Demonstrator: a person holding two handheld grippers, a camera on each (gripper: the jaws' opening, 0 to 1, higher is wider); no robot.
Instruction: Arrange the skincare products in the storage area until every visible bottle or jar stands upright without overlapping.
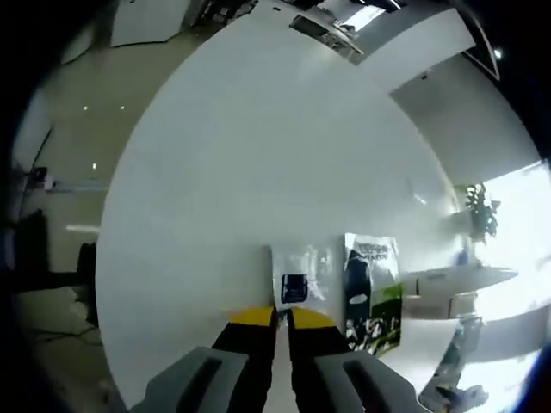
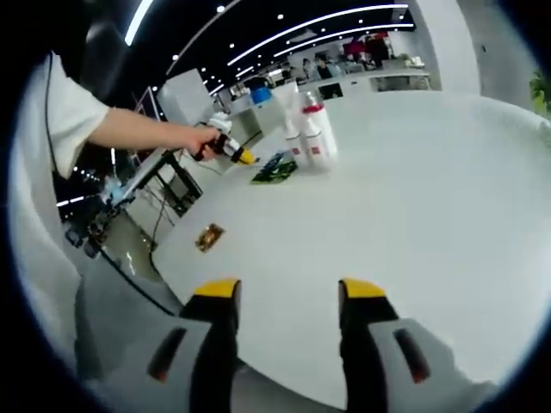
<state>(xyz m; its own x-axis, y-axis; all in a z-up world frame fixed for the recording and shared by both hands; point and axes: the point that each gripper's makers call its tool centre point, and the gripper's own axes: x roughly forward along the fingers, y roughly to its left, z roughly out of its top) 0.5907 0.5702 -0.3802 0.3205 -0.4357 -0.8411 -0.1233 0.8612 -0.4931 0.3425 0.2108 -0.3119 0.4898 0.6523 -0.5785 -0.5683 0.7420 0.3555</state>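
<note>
In the left gripper view a white sachet point(image 1: 297, 274) with a dark blue square lies on the round white table point(image 1: 258, 155). A green and black sachet point(image 1: 373, 292) lies just right of it. My left gripper point(image 1: 281, 317) has its yellow-tipped jaws shut, its tips at the white sachet's near edge; a grip on it is not discernible. In the right gripper view my right gripper point(image 2: 288, 292) stands open over the table's near edge. Far off, a hand holds the left gripper point(image 2: 234, 154) beside the green sachet point(image 2: 275, 168). Upright white bottles point(image 2: 310, 129) with red labels stand behind it.
A small brown flat item point(image 2: 209, 237) lies near the table's left edge point(image 2: 172, 258). The person's sleeve point(image 2: 65, 116) and arm fill the left side. Desks and a plant point(image 1: 482, 211) stand beyond the table.
</note>
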